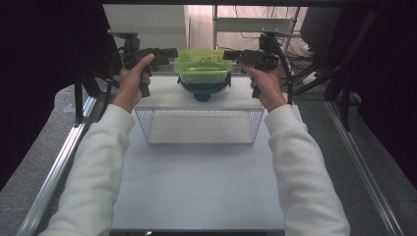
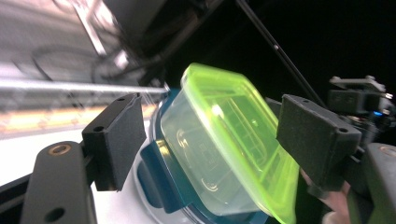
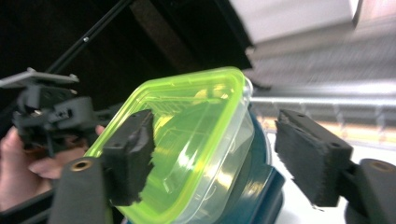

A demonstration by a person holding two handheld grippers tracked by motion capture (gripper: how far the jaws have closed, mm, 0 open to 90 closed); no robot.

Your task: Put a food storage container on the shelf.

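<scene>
A clear tub with a lime-green lid (image 1: 203,65) is stacked on a round tub with a dark blue lid (image 1: 203,89), both on the flat white top of a wire rack (image 1: 162,101). My left gripper (image 1: 171,53) is at the green tub's left end and my right gripper (image 1: 229,55) at its right end. In the left gripper view the green-lidded tub (image 2: 219,144) lies between the spread jaws of my left gripper (image 2: 212,130), with the blue tub (image 2: 161,184) under it. In the right gripper view my right gripper (image 3: 215,140) stands open around the same tub (image 3: 196,135), its right pad (image 3: 310,156) well off it.
The wire rack (image 1: 199,129) stands at the far middle of a white table (image 1: 196,187). Metal rails (image 1: 59,162) run along both sides of the table. Cables and dark frame legs (image 1: 314,69) crowd the back right.
</scene>
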